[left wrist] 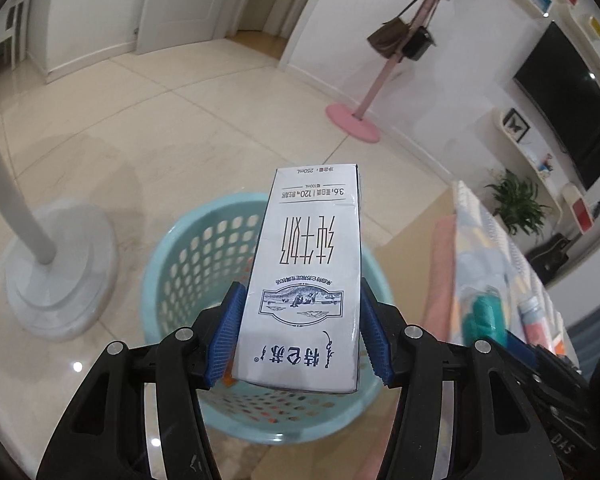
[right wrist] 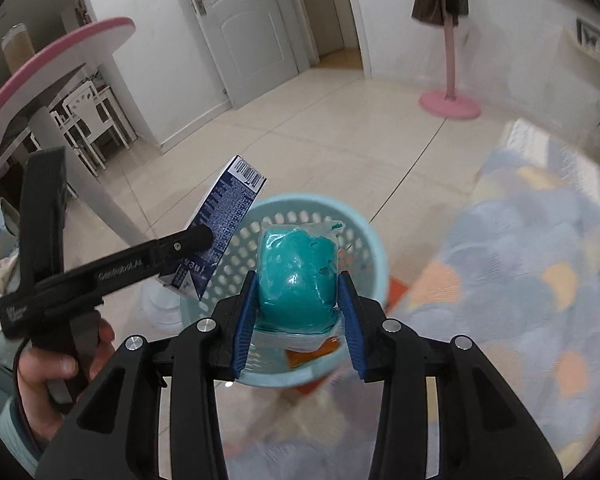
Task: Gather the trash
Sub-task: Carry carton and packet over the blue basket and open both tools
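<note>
Currently at the drop step: left gripper [left wrist: 298, 334] clenched on the milk carton [left wrist: 304, 280], right gripper [right wrist: 298, 320] clamped on a teal gel-filled plastic pouch [right wrist: 300, 276]. Both items held above the light-blue perforated waste basket [left wrist: 188, 256], carton at 10 o'clock from the pouch in the right wrist view. Next move judged to call for release over the basket mouth, one item at a time. White lamp base [left wrist: 56, 268] close at 9 o'clock of the basket, patterned cushion [right wrist: 520, 260] close at 3 o'clock; open tile floor [left wrist: 180, 120] at 12.
</note>
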Demonstrator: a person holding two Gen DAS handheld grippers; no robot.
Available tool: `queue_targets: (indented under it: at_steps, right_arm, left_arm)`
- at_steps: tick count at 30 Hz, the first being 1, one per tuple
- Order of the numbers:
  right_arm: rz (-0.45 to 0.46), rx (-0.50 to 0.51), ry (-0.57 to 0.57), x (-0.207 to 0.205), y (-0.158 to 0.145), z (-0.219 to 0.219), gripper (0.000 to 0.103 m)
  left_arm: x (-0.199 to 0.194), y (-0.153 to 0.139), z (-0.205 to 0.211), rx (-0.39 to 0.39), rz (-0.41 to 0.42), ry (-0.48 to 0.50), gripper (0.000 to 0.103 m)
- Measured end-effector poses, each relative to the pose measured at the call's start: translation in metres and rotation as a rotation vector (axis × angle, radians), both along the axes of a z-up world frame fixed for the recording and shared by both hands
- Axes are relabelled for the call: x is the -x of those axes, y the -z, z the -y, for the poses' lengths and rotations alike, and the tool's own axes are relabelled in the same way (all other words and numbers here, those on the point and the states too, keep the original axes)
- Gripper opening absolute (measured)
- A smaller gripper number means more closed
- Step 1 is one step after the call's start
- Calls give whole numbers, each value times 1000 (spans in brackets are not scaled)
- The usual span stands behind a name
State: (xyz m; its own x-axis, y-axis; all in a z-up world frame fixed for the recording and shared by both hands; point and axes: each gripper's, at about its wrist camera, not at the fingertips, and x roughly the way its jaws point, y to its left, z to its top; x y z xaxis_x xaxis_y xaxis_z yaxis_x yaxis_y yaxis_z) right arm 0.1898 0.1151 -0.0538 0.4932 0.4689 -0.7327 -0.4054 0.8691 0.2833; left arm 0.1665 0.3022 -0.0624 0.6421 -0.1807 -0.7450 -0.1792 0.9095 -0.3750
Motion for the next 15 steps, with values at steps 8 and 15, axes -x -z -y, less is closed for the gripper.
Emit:
queue_targets:
  at_steps: [8, 15]
  right_arm:
    - [-87, -48, 33, -22, 22, 2, 44]
    - [-70, -54, 60, -9, 11, 28, 44]
  left_arm:
    - [0, 6, -12, -15, -19, -37, 63]
    - [5, -7, -2, -23, 20, -29, 63]
